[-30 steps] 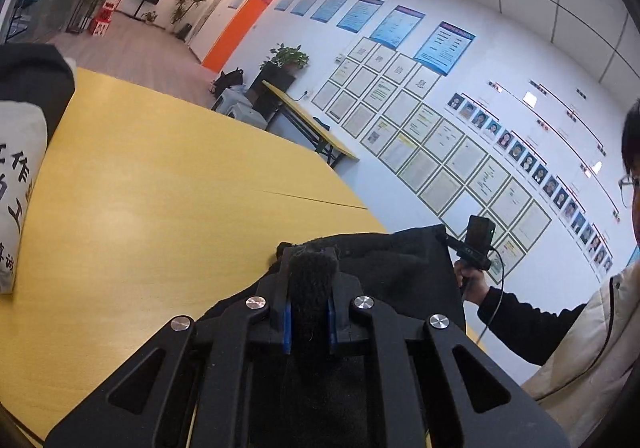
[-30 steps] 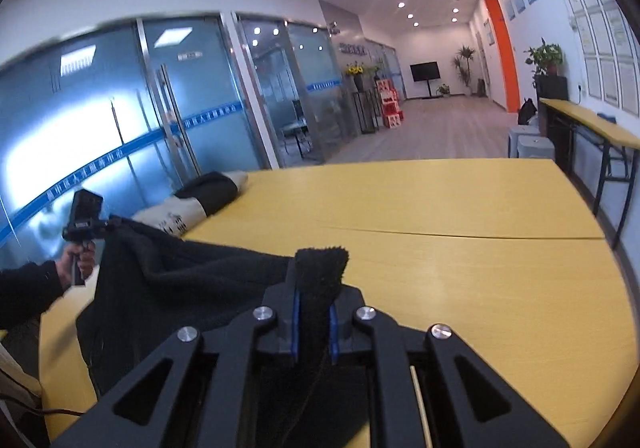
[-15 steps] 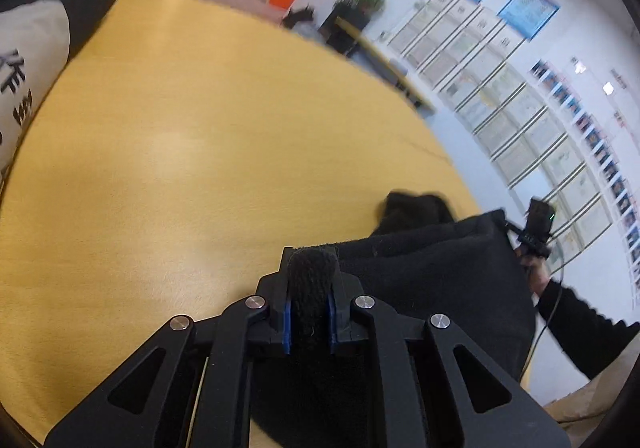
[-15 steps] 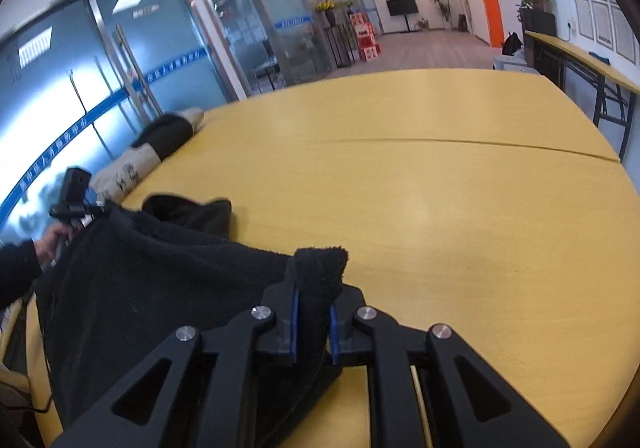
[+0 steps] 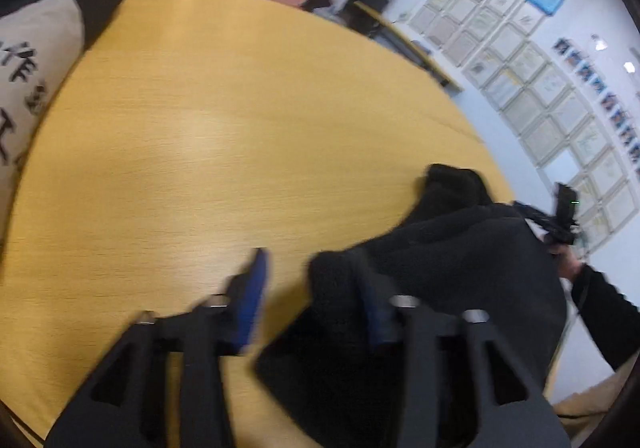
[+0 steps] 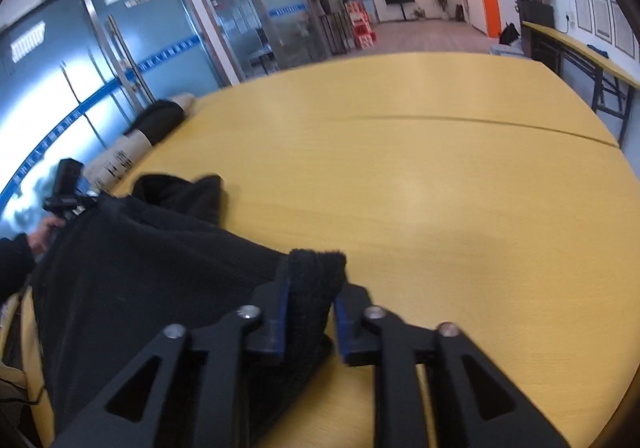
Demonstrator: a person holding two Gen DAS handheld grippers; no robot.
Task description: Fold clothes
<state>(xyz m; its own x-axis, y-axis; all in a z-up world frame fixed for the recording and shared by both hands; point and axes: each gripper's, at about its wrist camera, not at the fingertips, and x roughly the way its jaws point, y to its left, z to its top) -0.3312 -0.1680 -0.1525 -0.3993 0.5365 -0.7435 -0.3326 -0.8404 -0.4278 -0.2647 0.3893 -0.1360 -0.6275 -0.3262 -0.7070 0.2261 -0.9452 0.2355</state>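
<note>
A black fleece garment (image 5: 460,260) lies on the yellow table (image 5: 200,136), near its edge. My left gripper (image 5: 310,288) is open, with a corner of the garment resting against its right finger (image 5: 372,312). In the right wrist view the garment (image 6: 140,268) spreads to the left on the table (image 6: 440,188). My right gripper (image 6: 310,308) is open, its jaws parted around a corner of the fleece that lies loose between them. Each view shows the other gripper at the garment's far corner.
A folded white and black garment with printed characters (image 5: 36,60) lies at the table's left edge; it also shows in the right wrist view (image 6: 136,140). The table's seam (image 6: 480,124) runs across the far side. Glass office walls and a side desk stand beyond.
Both grippers lowered the garment onto the table and opened. The left jaws parted widely and the right jaws parted a little, releasing the fleece corners they had clamped.
</note>
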